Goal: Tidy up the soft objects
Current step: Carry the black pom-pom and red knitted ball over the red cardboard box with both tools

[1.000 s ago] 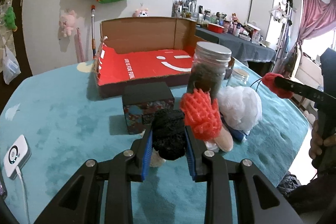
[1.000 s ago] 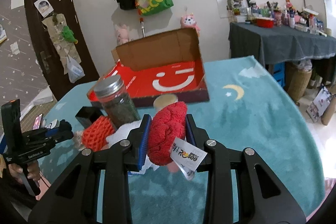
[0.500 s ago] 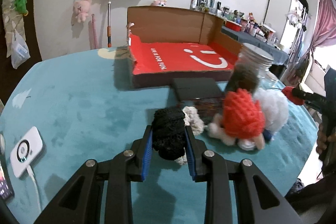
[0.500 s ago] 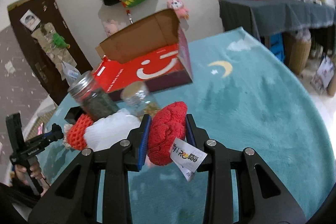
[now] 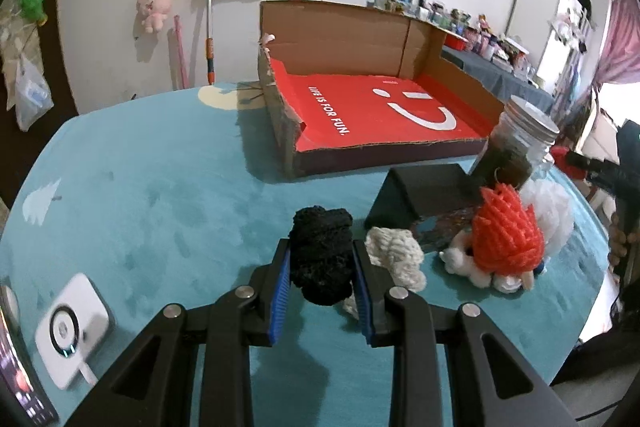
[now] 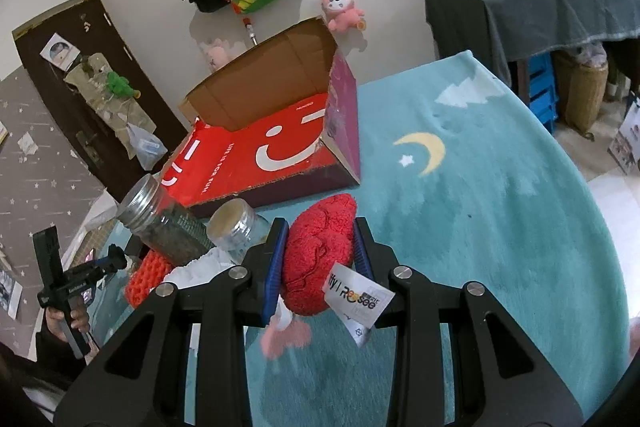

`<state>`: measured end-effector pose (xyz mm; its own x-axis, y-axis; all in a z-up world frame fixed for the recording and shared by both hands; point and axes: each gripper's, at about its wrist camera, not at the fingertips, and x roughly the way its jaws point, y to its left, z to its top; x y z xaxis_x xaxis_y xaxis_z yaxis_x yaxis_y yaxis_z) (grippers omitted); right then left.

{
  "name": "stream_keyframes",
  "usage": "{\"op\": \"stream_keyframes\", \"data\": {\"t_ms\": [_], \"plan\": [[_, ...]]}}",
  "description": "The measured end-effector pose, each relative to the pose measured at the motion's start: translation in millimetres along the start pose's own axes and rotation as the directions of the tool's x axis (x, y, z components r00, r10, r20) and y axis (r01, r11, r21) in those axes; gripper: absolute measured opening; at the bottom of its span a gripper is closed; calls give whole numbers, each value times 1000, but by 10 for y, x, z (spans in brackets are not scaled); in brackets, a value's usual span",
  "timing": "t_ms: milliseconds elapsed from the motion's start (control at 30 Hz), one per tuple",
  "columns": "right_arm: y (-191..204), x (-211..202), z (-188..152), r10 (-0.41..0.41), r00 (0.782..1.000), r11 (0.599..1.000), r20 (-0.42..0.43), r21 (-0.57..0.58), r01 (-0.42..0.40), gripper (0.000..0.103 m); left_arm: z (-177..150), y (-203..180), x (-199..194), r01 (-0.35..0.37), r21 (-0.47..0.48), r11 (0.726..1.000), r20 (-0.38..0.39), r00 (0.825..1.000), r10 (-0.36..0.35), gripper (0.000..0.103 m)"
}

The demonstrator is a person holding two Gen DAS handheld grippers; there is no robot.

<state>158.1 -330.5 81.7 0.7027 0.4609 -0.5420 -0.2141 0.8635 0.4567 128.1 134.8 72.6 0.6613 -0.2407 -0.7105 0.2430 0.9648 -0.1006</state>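
Black knit bundle [image 5: 322, 259] clamped in down-tilted left gripper [image 5: 322, 291], red plush [image 6: 318, 259] in right gripper [image 6: 318, 267]

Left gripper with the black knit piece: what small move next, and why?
Probably carry it on toward the open red box. The left gripper is shut on the black knit piece, held clear above the teal cloth; the box floor looks bare.

box [image 5: 376, 115] red, white smiley | cloth [image 6: 500, 211] teal, yellow moon | knit [image 5: 322, 259] black | plush [image 6: 320, 255] red, perhaps fleece
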Motion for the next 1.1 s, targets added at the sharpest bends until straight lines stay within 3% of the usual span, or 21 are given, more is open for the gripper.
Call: {"op": "stream_keyframes", "data": {"t_ms": [133, 467, 700, 900, 1100], "plan": [[48, 53, 96, 27, 1000, 999, -8, -19, -27, 31, 76, 32, 88, 2, 55, 998, -18, 1000, -1, 30], [163, 285, 451, 142, 989, 989, -35, -34, -143, 31, 525, 2, 242, 103, 134, 986, -30, 995, -100, 30], [338, 420, 829, 191, 981, 979, -22, -74, -192, 31, 929, -103, 393, 128, 140, 982, -38, 992, -123, 30], [555, 674, 1146, 167, 986, 977, -18, -131, -168, 31, 1239, -222, 664, 92, 144, 985, -98, 992, -79, 30], [751, 1244, 1393, -1, 996, 976, -90, -218, -19, 31, 1483, -291, 1042, 32, 148, 989, -176, 984, -6, 30]]}}
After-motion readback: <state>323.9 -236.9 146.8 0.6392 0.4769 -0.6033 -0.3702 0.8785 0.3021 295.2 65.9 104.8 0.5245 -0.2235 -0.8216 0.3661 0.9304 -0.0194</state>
